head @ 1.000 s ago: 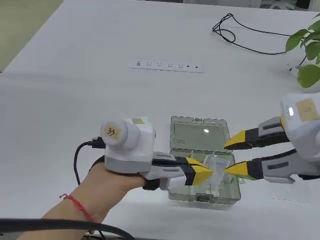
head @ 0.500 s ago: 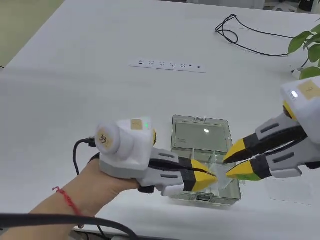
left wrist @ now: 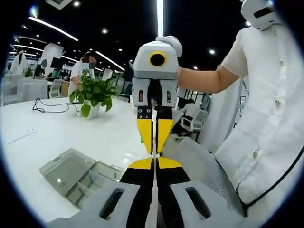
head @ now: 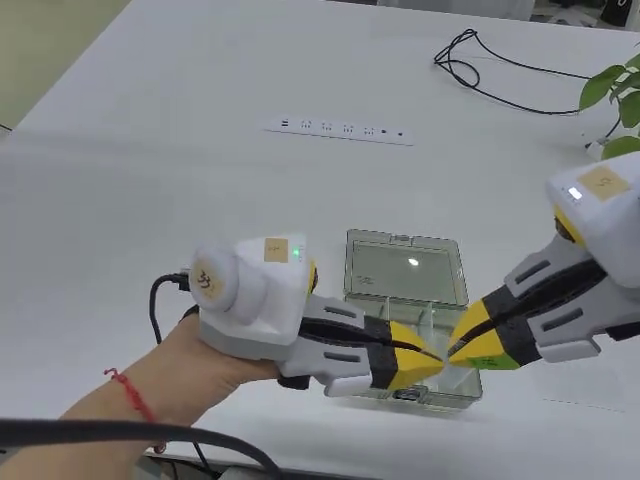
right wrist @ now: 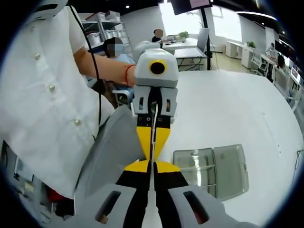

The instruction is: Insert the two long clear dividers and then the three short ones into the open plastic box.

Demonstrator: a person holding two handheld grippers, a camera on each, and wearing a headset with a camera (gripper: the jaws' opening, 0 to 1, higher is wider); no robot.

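Two grippers, left gripper (head: 434, 362) and right gripper (head: 456, 350), fingers closed tip-to-tip (held item unclear) above one open plastic box (head: 405, 270).

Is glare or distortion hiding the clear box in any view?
Head view: sharp, one light glint on the box lid. Left gripper view: fisheye curve, dark ceiling, box legible. Right gripper view: windows blown out, box legible.

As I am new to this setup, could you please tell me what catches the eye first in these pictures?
The two yellow-tipped tools stand out: the left gripper and the right gripper meet tip to tip, jaws closed, just above the near end of the open clear box near the front of the white table. Farther back lie a power strip and a looped black cable.
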